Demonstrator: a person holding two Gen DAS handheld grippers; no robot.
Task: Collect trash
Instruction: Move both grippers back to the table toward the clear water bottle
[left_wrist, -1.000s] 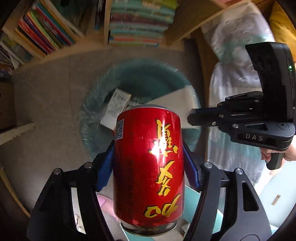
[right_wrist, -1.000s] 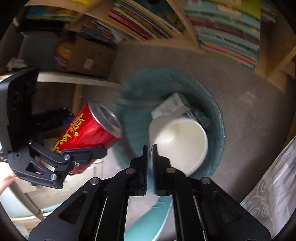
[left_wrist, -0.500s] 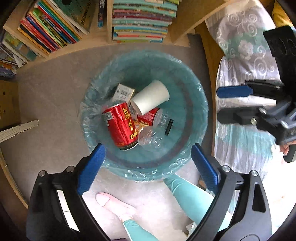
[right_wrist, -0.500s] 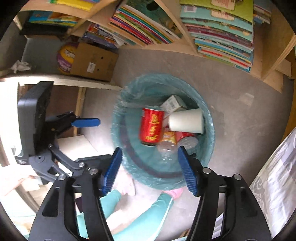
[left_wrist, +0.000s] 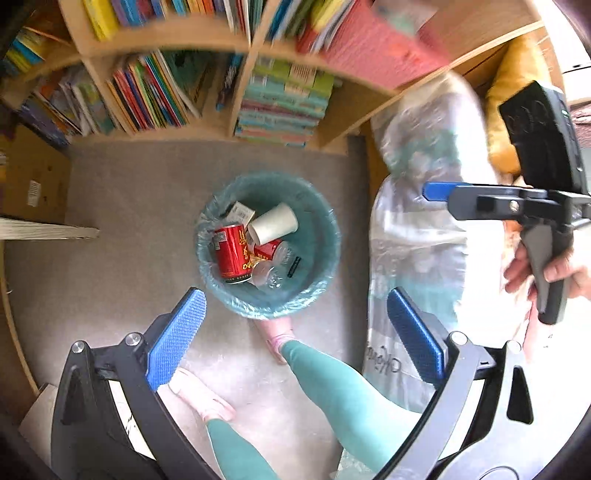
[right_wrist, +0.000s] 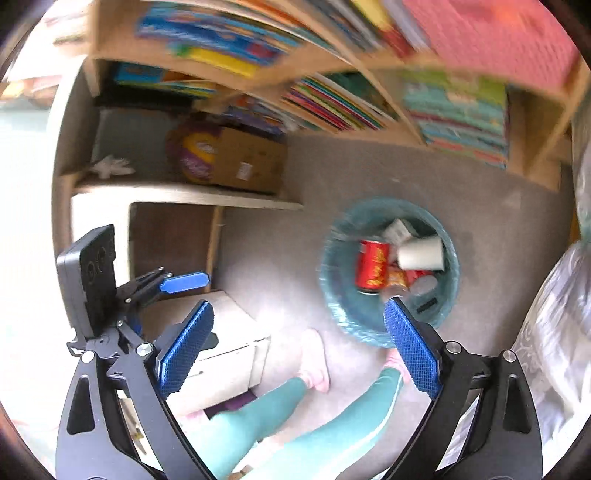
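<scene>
A teal-lined round trash bin (left_wrist: 325, 236) (right_wrist: 452, 291) stands on the grey carpet. In it lie a red can (left_wrist: 232, 254) (right_wrist: 371, 267), a white paper cup (left_wrist: 273, 223) (right_wrist: 421, 253), a small carton (left_wrist: 240, 212) and clear plastic bottles (left_wrist: 273, 273). My left gripper (left_wrist: 295, 336) is open and empty, high above the bin. My right gripper (right_wrist: 297, 349) is open and empty, above and left of the bin. Each gripper shows in the other's view: the right one (left_wrist: 436, 192), the left one (right_wrist: 184, 282).
A wooden bookshelf (left_wrist: 229, 92) full of books stands behind the bin. A cardboard box (right_wrist: 251, 162) and a low wooden shelf (right_wrist: 184, 195) are at left. Patterned bedding (left_wrist: 417, 221) lies right of the bin. The person's legs in green trousers (left_wrist: 332, 384) stand close to the bin.
A second ago my left gripper held the red can and my right the white cup over the bin. Both opened and dropped them in. Both grippers have since risen away from the bin.
</scene>
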